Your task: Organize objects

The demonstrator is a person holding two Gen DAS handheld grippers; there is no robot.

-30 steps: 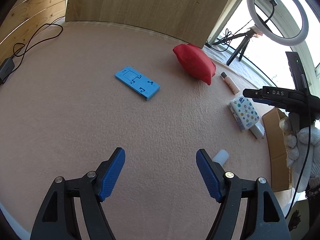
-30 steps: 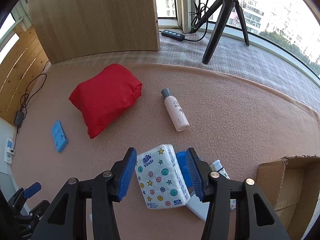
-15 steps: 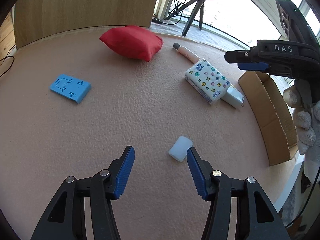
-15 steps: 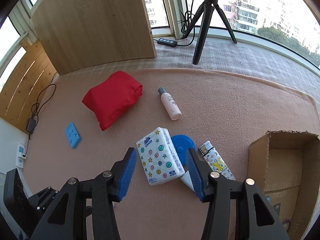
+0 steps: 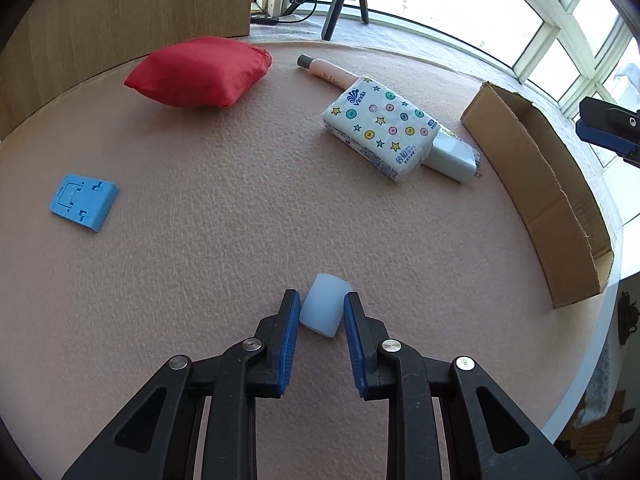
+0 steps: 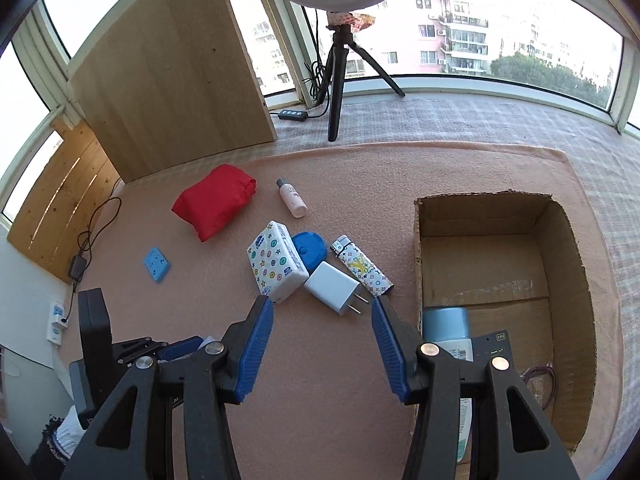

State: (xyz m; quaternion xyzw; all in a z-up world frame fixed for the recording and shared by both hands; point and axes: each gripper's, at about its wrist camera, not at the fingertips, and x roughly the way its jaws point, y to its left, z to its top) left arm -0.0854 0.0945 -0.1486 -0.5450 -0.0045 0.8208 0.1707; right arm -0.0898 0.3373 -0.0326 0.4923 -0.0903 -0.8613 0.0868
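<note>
The left tool (image 5: 321,310) pinches the small white cap (image 5: 325,305) by its sides; it looks light, smooth, perhaps slippery. The right tool (image 6: 322,312) is spread.

Bright daylight pours in through the windows (image 6: 500,32), blown out white in the left wrist view. Soft shadows fall toward the camera under the red pouch (image 5: 200,72) and tissue pack (image 5: 380,128). Both views are sharp, with strong fisheye bending and dark vignetted corners.
</note>
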